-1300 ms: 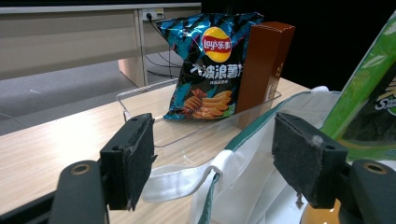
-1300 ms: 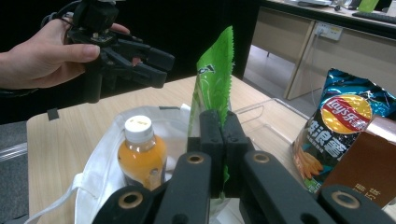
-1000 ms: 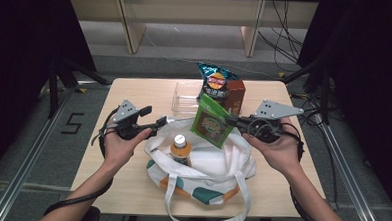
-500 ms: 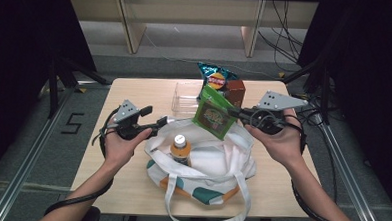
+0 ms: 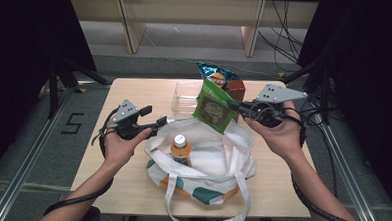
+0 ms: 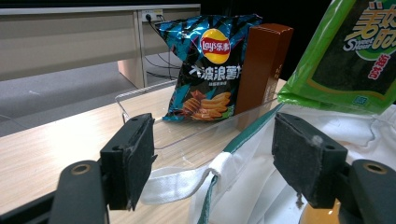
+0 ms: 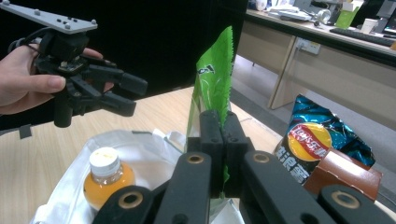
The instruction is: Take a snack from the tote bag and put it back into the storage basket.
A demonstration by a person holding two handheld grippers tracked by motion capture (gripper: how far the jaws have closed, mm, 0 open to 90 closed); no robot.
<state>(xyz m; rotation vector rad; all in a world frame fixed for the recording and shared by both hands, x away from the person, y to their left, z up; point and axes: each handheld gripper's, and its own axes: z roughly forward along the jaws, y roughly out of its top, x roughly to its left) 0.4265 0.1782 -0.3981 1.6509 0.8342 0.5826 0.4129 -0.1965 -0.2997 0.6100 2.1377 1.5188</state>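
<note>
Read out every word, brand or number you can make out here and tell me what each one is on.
"Lay's": red and yellow logo on the blue chip bag.
Chinese characters under that logo: too blurred to quote.
"Sweet": white lettering on the green snack packet; its remaining print is unreadable.
"5": black mark on the floor left of the table.
Brown box: print too small to read.

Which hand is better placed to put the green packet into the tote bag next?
Right. The right gripper is already shut on the green packet and holds it above the tote bag. The left gripper is open at the bag's rim, holding nothing.
</note>
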